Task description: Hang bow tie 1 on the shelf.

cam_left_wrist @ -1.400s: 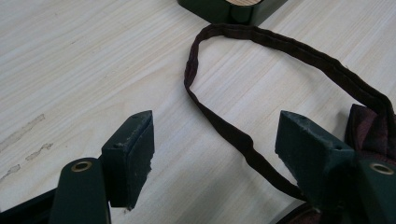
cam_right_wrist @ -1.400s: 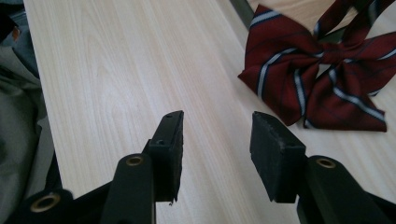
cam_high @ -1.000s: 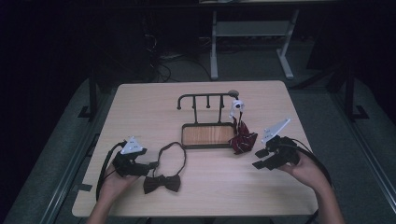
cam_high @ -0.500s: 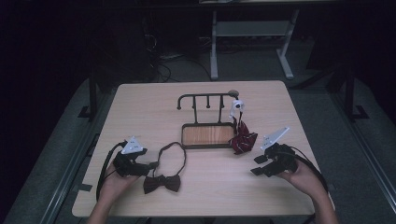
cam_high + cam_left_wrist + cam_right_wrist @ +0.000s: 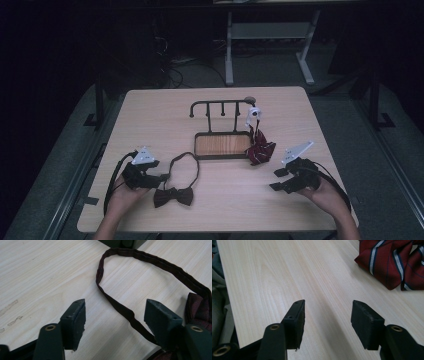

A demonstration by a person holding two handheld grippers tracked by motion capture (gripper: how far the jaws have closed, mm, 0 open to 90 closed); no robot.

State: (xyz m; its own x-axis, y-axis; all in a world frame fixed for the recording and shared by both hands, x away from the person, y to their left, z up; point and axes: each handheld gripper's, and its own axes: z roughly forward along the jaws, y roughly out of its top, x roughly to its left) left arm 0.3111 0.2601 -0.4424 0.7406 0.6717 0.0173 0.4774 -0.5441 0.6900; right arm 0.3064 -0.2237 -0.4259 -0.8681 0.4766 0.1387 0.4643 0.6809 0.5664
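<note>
1. Presently we list a light wooden table [image 5: 150, 115], with a black rack [image 5: 222, 127] on a wood-inlaid base near its centre.
2. Dark bow tie [image 5: 173, 196], flat on the near left; its strap [image 5: 140, 262] loops toward the rack.
3. Red striped tie [image 5: 260, 149], bunched at the rack's right end.
4. Left gripper [image 5: 159, 177]: jaws spread, empty, straddling the strap.
5. Right gripper [image 5: 276, 179]: jaws parted, empty, above bare wood near the striped tie.

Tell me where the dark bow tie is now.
In the high view, the dark bow tie lies on the table, front left, beside the left hand-held gripper.
</note>
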